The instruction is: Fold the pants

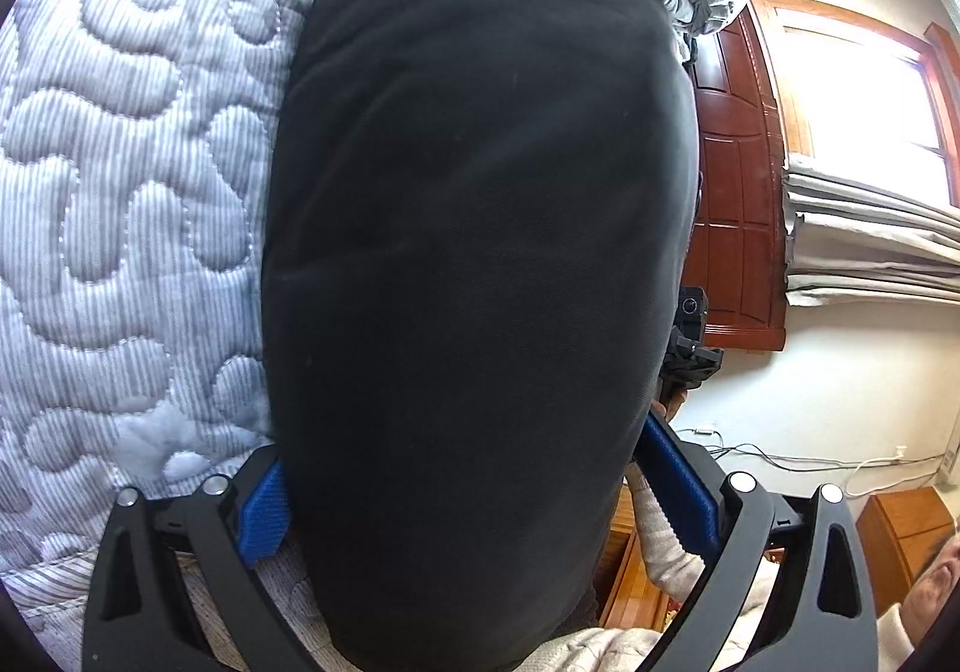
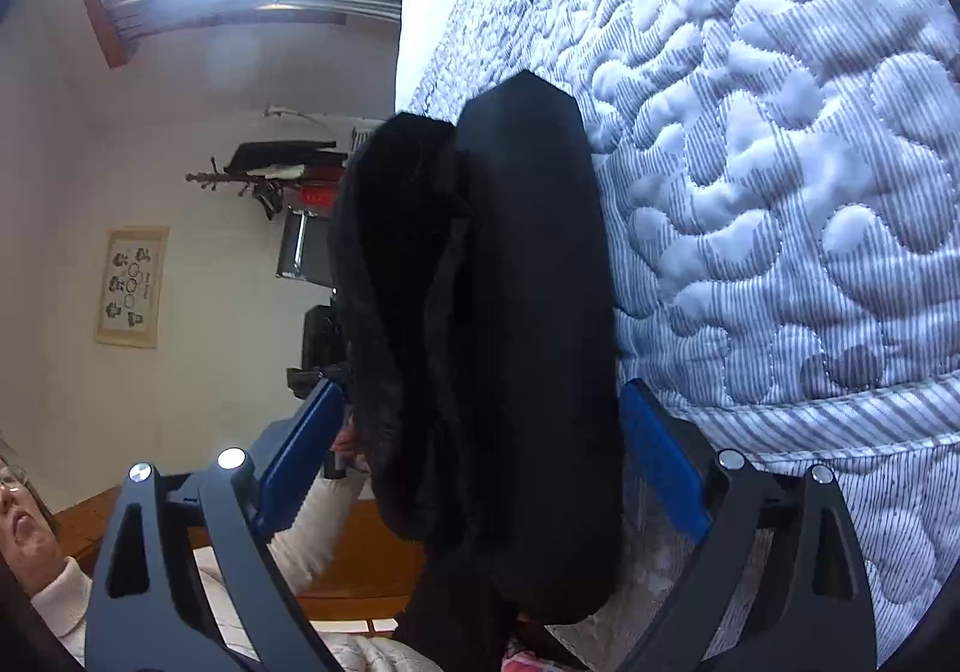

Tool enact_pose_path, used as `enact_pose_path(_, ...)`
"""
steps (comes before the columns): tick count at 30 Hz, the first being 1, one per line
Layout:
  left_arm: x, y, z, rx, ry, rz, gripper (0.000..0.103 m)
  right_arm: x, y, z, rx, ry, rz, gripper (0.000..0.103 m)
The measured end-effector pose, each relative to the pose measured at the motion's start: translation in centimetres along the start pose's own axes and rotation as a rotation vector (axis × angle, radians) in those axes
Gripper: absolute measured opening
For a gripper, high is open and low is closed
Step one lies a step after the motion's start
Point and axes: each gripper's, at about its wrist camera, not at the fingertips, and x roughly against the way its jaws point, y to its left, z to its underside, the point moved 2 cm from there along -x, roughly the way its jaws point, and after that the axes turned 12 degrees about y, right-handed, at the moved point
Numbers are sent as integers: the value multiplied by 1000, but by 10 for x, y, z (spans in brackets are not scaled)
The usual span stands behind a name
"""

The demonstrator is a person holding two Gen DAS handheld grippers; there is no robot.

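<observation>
Pants [image 1: 480,252] between both tongs (spread wide)

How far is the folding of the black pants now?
Done: the pants already show layered folds. In hand: both the left gripper and the right gripper straddle them, against the quilted bed cover. Left: laying them flat; the grip is unclear.

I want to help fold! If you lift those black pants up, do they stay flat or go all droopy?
Probably droopy: the black pants hang in soft, rounded layers between the right gripper's fingers. They look thick and fuzzy inside, so likely not slippery. The left gripper also straddles them, and two grips should help stop sagging.
</observation>
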Motion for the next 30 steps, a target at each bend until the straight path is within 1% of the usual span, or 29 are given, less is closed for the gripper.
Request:
enact_pose_path(8, -16, -8, -7, 18, 15, -8, 99, -22, 13, -11, 38, 57, 24, 97)
enact_pose_path(11, -21, -9, -9, 27, 16, -3, 99, -29, 19, -13, 33, 61, 34, 96)
enact_pose_path(15, -27, -9, -10, 36, 11, -9, 99, -41, 27, -16, 32, 63, 74, 96)
enact_pose_path(18, -27, -12, -8, 38, -2, -8, 99, -46, 33, -16, 44, 62, 122, 87)
enact_pose_path(25, -30, -23, -2, 43, -46, -34, 98, -43, 31, -10, 28, 28, 128, 70)
enact_pose_path(26, -35, -28, 0, 45, -50, -40, 97, -43, 33, -10, 28, 22, 128, 66)
enact_pose_path(27, -37, -31, 4, 51, -53, -43, 92, -43, 35, -8, 31, 18, 129, 63)
enact_pose_path(28, -37, -33, 6, 56, -56, -38, 85, -43, 37, -7, 37, 11, 132, 58)
enact_pose_path(29, -37, -34, 8, 57, -58, -22, 79, -42, 39, -7, 44, 7, 136, 52)
enact_pose_path(30, -37, -35, 10, 56, -58, -9, 69, -45, 46, -5, 60, 1, 150, 50)
